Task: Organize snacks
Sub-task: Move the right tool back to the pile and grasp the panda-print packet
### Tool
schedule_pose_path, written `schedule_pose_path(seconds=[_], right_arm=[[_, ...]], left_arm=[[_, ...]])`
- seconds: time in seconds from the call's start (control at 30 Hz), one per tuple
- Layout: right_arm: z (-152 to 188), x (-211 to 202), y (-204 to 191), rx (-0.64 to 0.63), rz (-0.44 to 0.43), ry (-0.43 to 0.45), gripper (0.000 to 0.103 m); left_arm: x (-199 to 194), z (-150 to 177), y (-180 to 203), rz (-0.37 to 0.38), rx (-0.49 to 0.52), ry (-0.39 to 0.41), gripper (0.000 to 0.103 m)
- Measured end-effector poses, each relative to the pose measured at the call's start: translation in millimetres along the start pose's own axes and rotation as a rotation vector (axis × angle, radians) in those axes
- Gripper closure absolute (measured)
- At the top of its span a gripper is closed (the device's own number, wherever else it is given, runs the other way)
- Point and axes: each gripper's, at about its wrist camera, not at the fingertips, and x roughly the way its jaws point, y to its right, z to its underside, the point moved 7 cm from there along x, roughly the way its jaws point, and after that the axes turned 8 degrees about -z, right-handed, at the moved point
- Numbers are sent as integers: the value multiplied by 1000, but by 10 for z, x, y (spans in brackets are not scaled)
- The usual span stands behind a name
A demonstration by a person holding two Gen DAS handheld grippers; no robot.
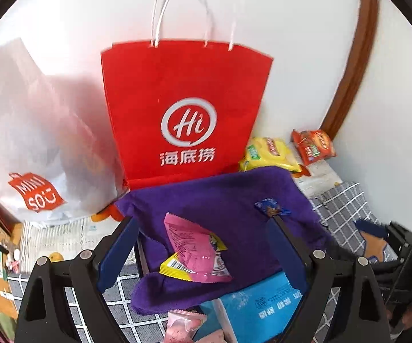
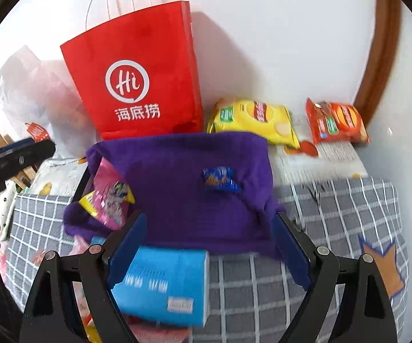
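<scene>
Snacks everywhere: left wrist view has the left gripper (image 1: 203,245) spread wide over a pink packet (image 1: 196,250) on the purple cloth (image 1: 234,200). Right wrist view: right gripper (image 2: 210,245) gaping too, blue box (image 2: 163,283) beneath. Slippery foil could squirt out if pinched off-centre.

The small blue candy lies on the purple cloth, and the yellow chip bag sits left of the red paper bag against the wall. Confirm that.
Not quite. The small blue candy does lie on the purple cloth, but the yellow chip bag sits right of the red paper bag, not left. The right wrist view shows it most clearly.
</scene>
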Motion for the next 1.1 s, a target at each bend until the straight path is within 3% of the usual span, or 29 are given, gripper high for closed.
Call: schedule_pose_path(seconds=[0.23,0.43,0.57,0.77,1.03,1.1], right_arm=[[484,-303,-61,59,-7,-25,15],[944,-446,-204,74,-25,-36,22],[1236,-389,-311,125,-76,-87,31],[1507,-243,-369,283,-154,-105,31],[1644,40,-501,331,-193,-155,31],[1656,118,-498,344,-207,-165,41]], left_arm=[[-188,4,21,6,8,8,13],[-268,52,163,30,31,3,12],[-335,73,223,35,42,7,12],[-408,89,304,54,56,16,11],[-455,105,370,70,68,17,11],[-482,100,371,70,64,23,11]])
